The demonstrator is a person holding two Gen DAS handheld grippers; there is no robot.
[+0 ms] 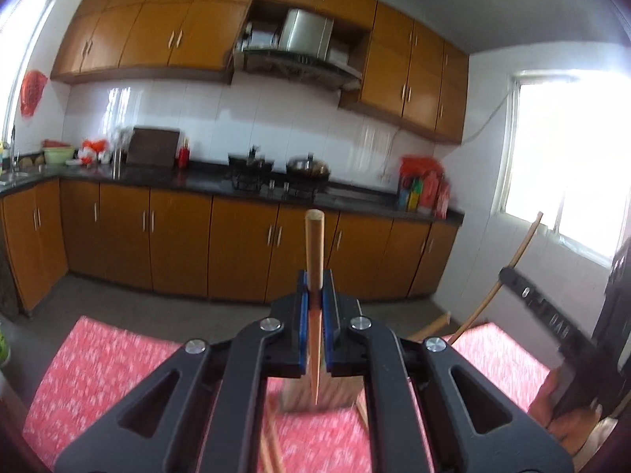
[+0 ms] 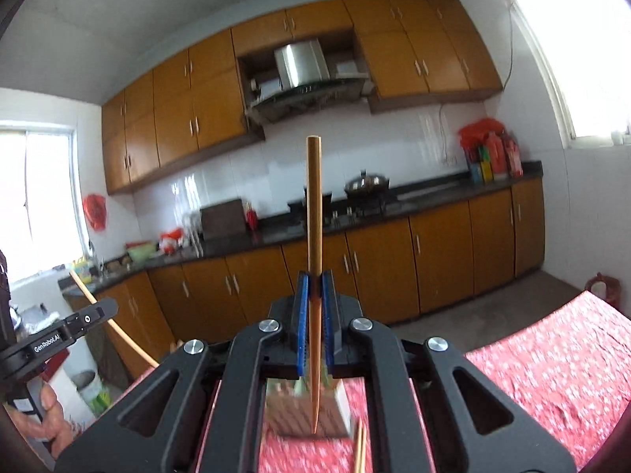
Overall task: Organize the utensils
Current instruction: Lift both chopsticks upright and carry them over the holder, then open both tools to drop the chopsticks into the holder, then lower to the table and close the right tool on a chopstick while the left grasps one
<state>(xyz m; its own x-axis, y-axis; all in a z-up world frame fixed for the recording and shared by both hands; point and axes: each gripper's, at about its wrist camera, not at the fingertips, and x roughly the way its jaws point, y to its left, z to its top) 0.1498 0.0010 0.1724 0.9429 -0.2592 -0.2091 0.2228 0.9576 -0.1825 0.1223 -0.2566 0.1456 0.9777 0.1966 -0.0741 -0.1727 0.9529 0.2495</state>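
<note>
Black linkage arms fill the foreground of both wrist views, and between them we see each tool clamped narrow on a single wooden chopstick. Our left tool (image 1: 315,276) pinches the left chopstick (image 1: 314,244) between its blue pads, blunt end sticking up and forward, pointed tip hanging down behind the pads. Our right tool (image 2: 314,276) grips the right chopstick (image 2: 314,205) the same way, with more of its length standing above the pads. Both tools point roughly level, out across the kitchen toward the orange cabinets (image 1: 177,232), the left one tipped slightly downward. Below them lies the table (image 1: 98,358) with its red patterned cloth, and on it a blurred wooden holder (image 2: 307,410), directly under each chopstick's tip. Loose chopsticks (image 2: 359,449) lie on the cloth just beside the holder. At the lower left edge of the right view, our left hand (image 2: 51,421) wraps the other tool's handle.
</note>
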